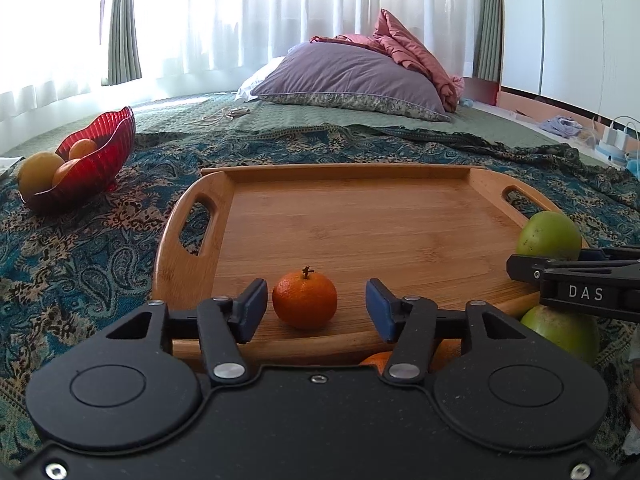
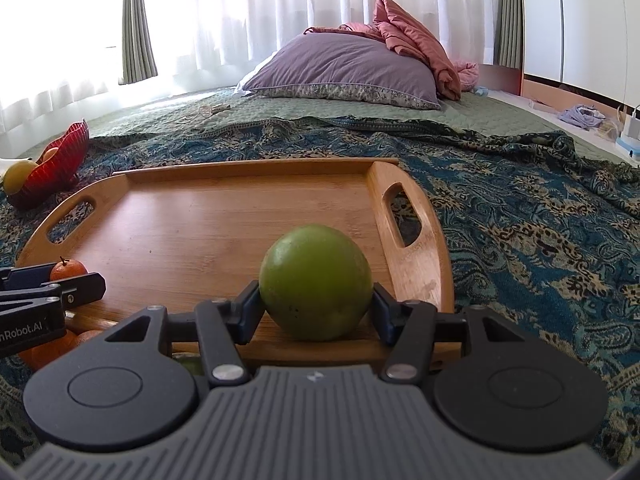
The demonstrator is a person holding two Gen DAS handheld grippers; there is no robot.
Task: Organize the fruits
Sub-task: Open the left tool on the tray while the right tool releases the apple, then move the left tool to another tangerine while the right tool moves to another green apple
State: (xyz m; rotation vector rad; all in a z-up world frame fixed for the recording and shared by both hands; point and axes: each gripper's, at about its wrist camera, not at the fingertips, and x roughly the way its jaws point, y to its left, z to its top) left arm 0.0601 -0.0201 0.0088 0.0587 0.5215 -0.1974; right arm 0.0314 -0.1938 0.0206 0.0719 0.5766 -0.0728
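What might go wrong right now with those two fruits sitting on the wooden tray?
The green fruit sits near the tray's front rim between the right gripper's fingers; if they let go unevenly, it may roll off. The small orange stands loose between the left gripper's open fingers, so a nudge might send it rolling. The tray rests on a soft bedspread, so pressing down may tilt it.
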